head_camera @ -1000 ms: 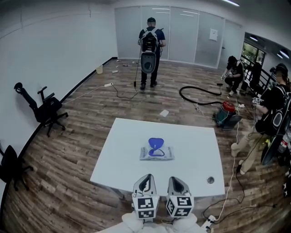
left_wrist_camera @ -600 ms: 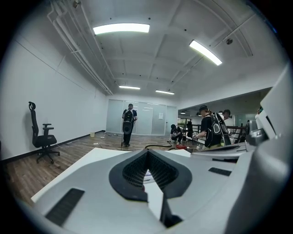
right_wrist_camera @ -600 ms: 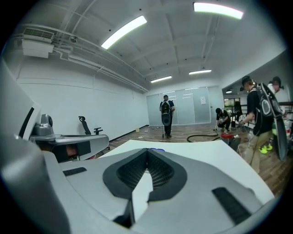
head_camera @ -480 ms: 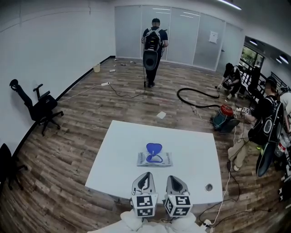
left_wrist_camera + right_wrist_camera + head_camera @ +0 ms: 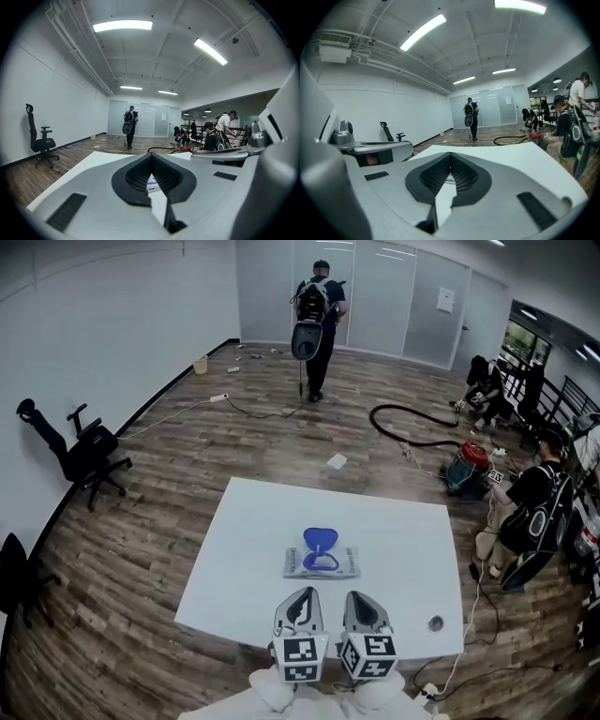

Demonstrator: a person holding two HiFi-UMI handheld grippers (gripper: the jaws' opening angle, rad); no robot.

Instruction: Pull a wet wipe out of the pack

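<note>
The job is barely starting, as far as I can judge. The wet wipe pack (image 5: 322, 563) is lying flat on the white table (image 5: 242, 531), just below the middle of the head view. Its blue lid (image 5: 320, 540) is standing flipped open on the far side. I cannot tell from here whether a wipe is poking out of the opening.

The left gripper (image 5: 302, 596) and the right gripper (image 5: 362, 599) are being held side by side at the bottom centre of the frame. Both are over the near edge of the table, pointing toward the pack but apart from it. Each one's own view is showing its jaws pressed together at the tips with nothing between them, so both are closed and carrying nothing.

So the lid is already up, which looks like the only part out of the way. What is left, to my eye, is nearly everything: one gripper steadying the pack, the other spreading its jaws, pinching a wipe at the opening and drawing it clear.
</note>
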